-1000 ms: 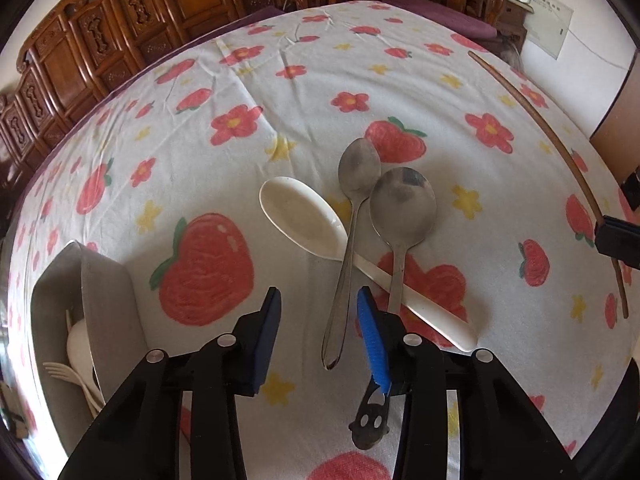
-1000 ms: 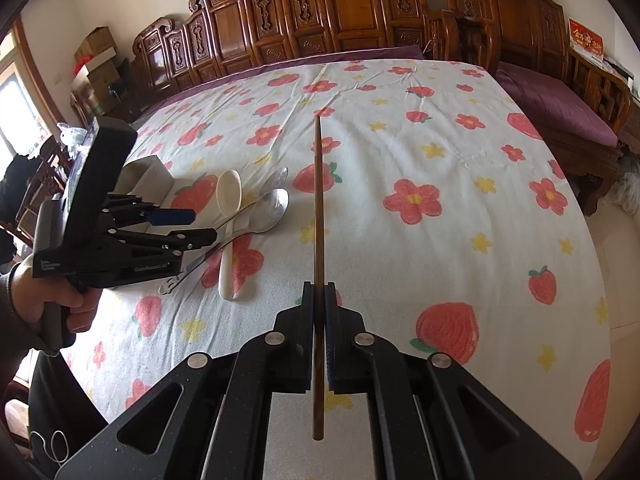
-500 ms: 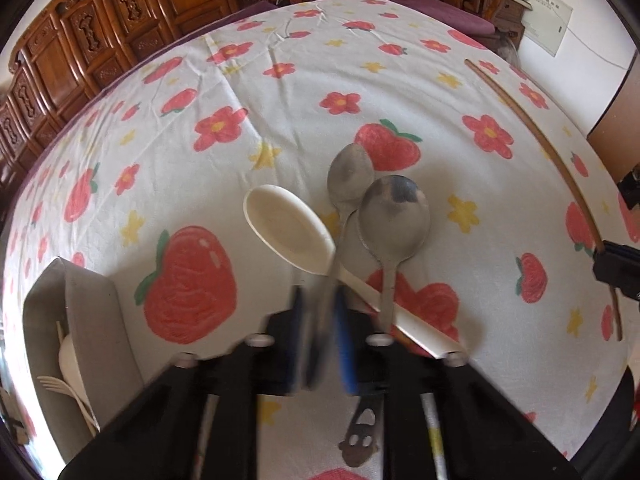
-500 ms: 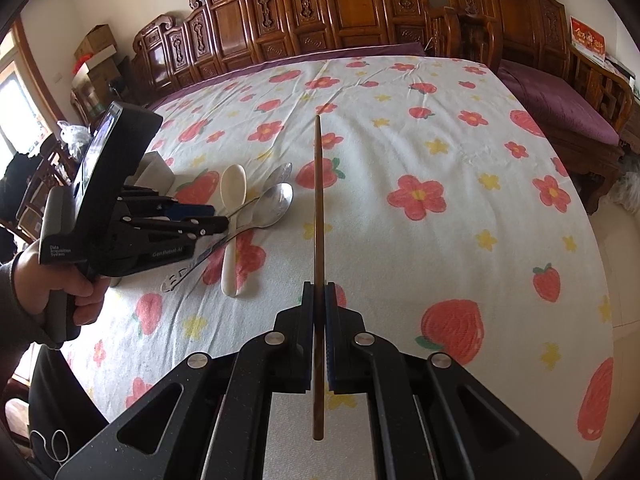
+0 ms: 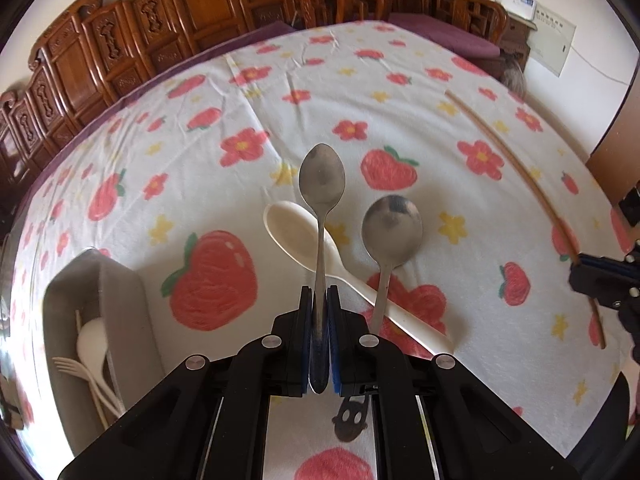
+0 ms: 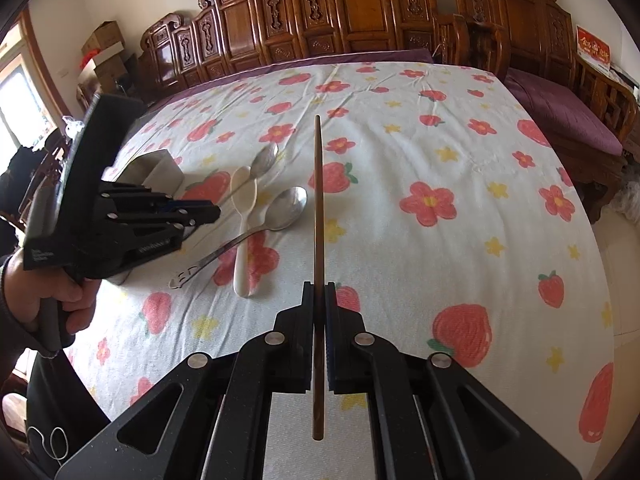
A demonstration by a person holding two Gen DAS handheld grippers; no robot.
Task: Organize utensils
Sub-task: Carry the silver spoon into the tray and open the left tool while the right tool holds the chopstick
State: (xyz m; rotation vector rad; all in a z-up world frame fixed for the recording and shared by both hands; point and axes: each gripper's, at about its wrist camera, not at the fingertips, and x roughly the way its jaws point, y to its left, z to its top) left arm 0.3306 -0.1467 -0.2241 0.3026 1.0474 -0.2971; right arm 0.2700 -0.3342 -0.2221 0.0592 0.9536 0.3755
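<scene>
My left gripper (image 5: 319, 300) is shut on the handle of a slim metal spoon (image 5: 322, 184) and holds it lifted above the cloth. Below it lie a white plastic spoon (image 5: 296, 236) and a round-bowled metal spoon (image 5: 391, 228), whose handle crosses the white one. A grey utensil holder (image 5: 120, 308) at the left holds a white spoon and fork (image 5: 80, 364). My right gripper (image 6: 319, 296) is shut on a brown chopstick (image 6: 318, 200) held level above the table. The chopstick also shows in the left wrist view (image 5: 520, 176). The left gripper shows in the right wrist view (image 6: 192, 212).
The table carries a white cloth with strawberries and flowers (image 6: 440, 160). Carved wooden chairs (image 6: 340, 16) stand along the far side. The person's left hand (image 6: 52, 300) holds the left gripper's handle. Cardboard boxes (image 6: 104, 52) are stacked at the far left.
My left gripper has closed on the slim metal spoon's handle and raised it off the cloth. The right gripper has kept its hold on the chopstick and has barely moved.
</scene>
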